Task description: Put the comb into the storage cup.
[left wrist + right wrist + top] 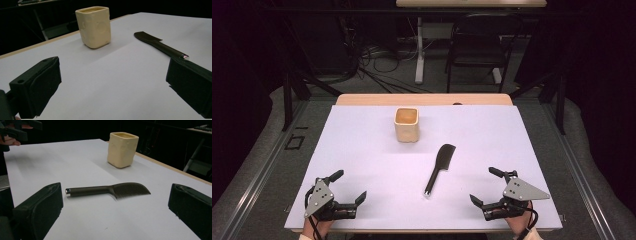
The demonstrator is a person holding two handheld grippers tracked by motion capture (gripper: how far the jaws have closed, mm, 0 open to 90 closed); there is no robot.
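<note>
A white-topped table carries a cream cup and a black comb (lying flat).

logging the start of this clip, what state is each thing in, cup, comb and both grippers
cream cup: upright on the white table cover, open mouth up, apart from the comb
black comb: lying flat, handle toward the person, untouched
left gripper: open, nothing between the jaws, low over the near left of the cover
right gripper: open, nothing between the jaws, low over the near right

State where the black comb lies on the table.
In the high view the black comb lies flat near the table's middle, just right of and nearer than the cream cup.
</note>
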